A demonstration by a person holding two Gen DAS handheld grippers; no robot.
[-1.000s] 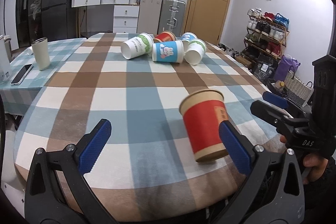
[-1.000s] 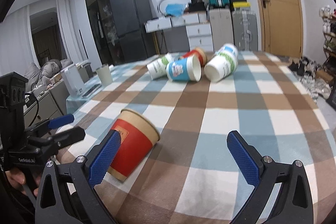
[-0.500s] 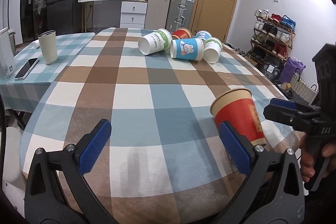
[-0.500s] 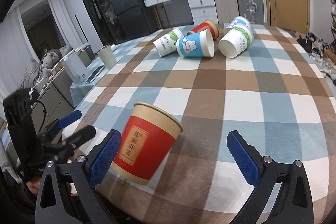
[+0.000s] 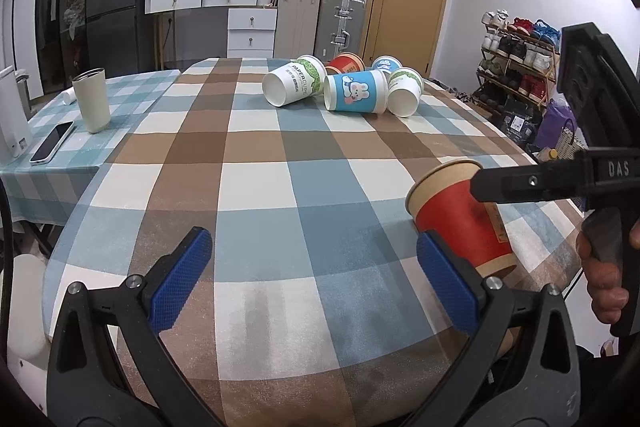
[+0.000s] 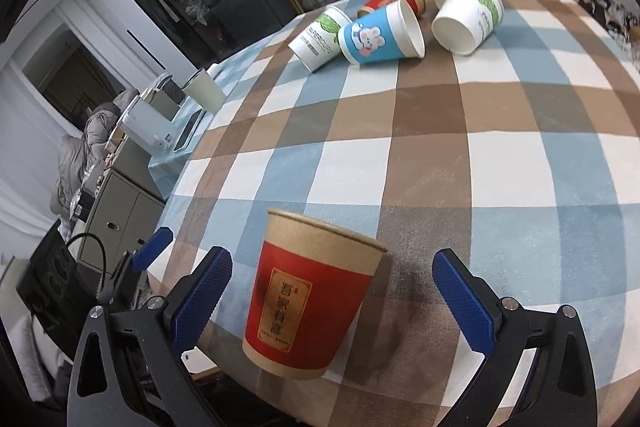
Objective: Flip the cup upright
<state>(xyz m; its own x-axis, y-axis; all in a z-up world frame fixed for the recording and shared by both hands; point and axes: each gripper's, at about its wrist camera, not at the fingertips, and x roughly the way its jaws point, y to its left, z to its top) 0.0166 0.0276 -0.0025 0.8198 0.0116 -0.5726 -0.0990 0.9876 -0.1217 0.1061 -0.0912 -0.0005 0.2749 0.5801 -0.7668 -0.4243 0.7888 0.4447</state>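
A red and brown paper cup (image 6: pixel 308 301) stands mouth up near the front edge of the checked table, between the open blue pads of my right gripper (image 6: pixel 336 301), touching neither. In the left wrist view the same cup (image 5: pixel 464 215) stands just beyond my left gripper's right pad. My left gripper (image 5: pixel 316 279) is open and empty over the table. The right gripper's black finger (image 5: pixel 532 183) crosses the cup's upper right side in that view.
Several paper cups lie on their sides at the far end, among them a blue rabbit cup (image 5: pixel 356 93) and a white and green cup (image 5: pixel 294 85). A beige tumbler (image 5: pixel 93 99) and a phone (image 5: pixel 52 142) sit on the side table at left.
The red cup has gone from lying tilted on its side to standing mouth up. My right gripper has swung round so the cup is centred between its pads. My left gripper has drawn back leftward.
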